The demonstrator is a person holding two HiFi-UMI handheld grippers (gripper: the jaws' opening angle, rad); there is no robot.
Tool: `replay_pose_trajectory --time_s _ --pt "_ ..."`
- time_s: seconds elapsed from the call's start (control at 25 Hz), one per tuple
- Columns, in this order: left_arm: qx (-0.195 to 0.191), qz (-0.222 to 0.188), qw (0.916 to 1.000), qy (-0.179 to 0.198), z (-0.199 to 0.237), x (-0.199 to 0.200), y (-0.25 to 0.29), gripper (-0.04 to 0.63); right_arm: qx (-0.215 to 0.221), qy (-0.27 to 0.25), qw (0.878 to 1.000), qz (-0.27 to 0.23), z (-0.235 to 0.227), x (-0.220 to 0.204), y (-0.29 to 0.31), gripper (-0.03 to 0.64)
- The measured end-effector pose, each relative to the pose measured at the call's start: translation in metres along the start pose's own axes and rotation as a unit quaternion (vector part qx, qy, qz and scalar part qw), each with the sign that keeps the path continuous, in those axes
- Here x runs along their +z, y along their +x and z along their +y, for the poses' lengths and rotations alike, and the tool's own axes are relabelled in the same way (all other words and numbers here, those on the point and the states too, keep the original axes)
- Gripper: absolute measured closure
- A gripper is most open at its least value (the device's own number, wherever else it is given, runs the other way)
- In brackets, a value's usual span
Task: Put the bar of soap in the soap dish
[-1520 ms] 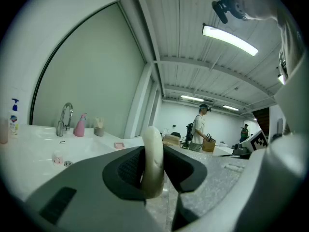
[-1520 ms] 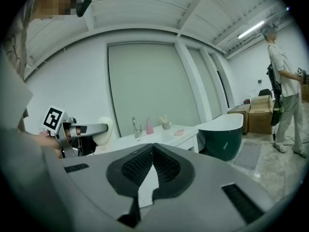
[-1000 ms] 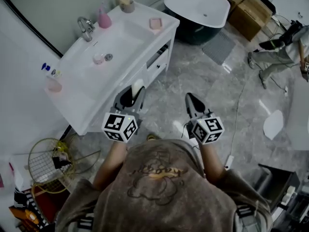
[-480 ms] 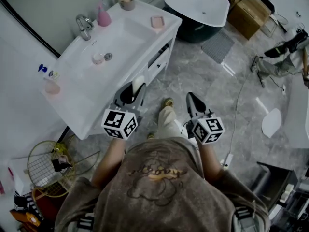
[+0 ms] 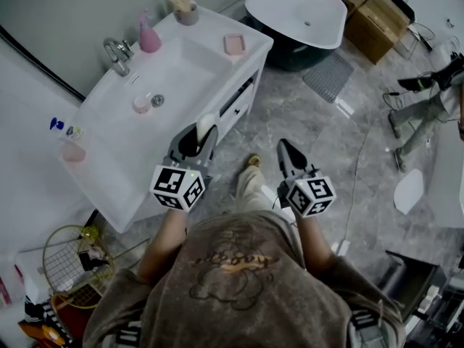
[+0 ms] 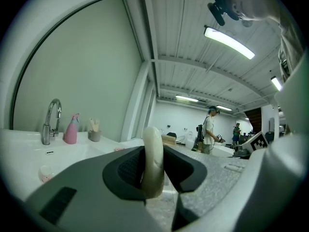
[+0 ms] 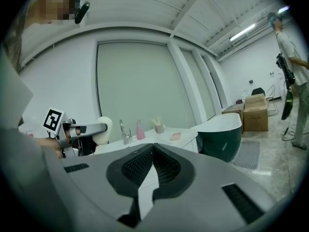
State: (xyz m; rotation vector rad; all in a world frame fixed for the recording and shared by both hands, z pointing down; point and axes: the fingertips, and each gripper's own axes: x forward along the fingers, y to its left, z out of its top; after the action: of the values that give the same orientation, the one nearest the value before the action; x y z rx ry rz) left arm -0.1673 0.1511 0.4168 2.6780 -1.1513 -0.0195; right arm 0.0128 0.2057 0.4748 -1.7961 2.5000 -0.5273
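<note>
Left fingers (image 6: 123,170) pinching soap bar (image 6: 153,161), pink soap dish (image 5: 234,44) on vanity (image 5: 116,158)

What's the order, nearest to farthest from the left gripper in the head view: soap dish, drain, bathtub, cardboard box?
1. Drain, in the basin.
2. Soap dish, counter's far corner.
3. Bathtub, behind the counter.
4. Cardboard box, far right.

No text can be read; the shirt print (image 5: 232,263) is blurred.
</note>
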Motion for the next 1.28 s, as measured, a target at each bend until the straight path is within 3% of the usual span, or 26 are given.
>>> replay_pose_trajectory --time_s 0.84,1.28 --pt "0.042 0.016 0.9989 -0.01 0.076 0.051 0.225 0.486 0.036 0.017 0.999 0.03 -0.15 0.085 0.173 0.618" --pt "0.056 0.017 0.9983 0.004 0.095 0.061 0.302 0.486 0.067 0.015 0.997 0.031 -0.203 0.116 0.236 0.618"
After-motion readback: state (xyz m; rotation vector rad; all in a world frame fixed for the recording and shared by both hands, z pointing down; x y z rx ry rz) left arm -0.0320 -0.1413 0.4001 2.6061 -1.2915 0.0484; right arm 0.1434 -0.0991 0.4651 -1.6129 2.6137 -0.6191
